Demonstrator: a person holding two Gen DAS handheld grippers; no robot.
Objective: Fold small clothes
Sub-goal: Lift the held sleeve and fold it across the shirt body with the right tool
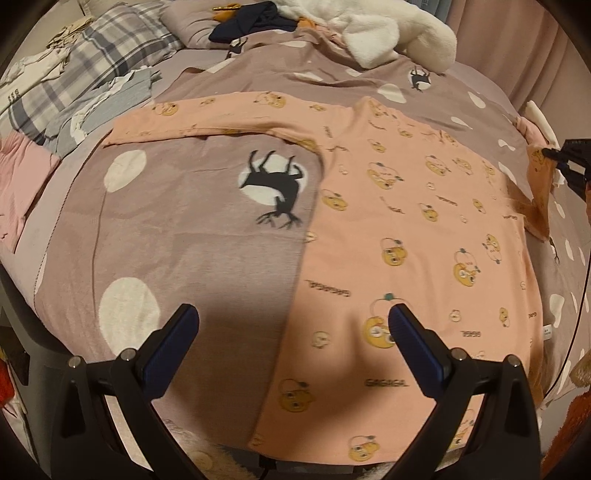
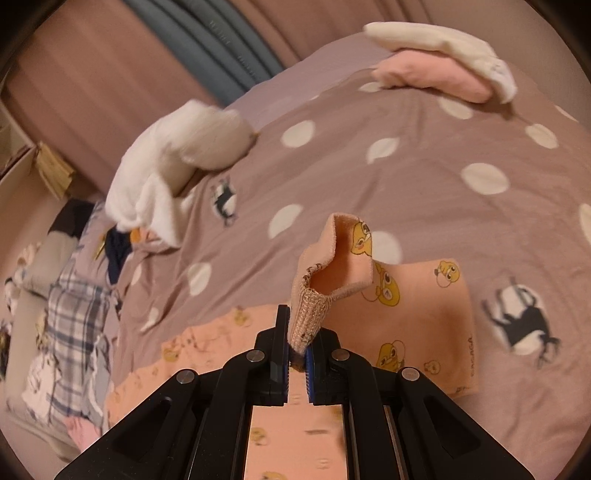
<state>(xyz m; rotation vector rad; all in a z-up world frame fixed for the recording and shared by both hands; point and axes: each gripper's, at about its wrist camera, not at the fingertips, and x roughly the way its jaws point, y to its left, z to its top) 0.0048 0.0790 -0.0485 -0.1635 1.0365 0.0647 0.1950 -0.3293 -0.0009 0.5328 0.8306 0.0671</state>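
One pink long-sleeve top, bear-head print, lies flat on the bedspread. Body's long axis runs from the near bed edge away toward the pillows; printed text reads upside down in the left wrist view, so the hem is toward the far end or the near end, can't tell which. One sleeve stretches out sideways to the left, at right angles to the body, flat on the cover.

Other sleeve is lifted: right gripper is clamped on its ribbed cuff, jaws nearly closed with only the fabric between them. Cuff stands up above the pads, sleeve end curled open. In the left wrist view the same gripper sits at the far right edge holding the sleeve off the bed.

Left gripper hovers above the near part of the shirt body, fingers wide apart, nothing between them, not touching the cloth.

Count: one shirt in work, two grippers. Elsewhere: one white plush toy, one plaid pillow, one dark garment, a pile of grey and white clothes, one pink folded item.

Surface: bed with mauve cover, white dots, black deer silhouettes. Pinkish curtain behind.
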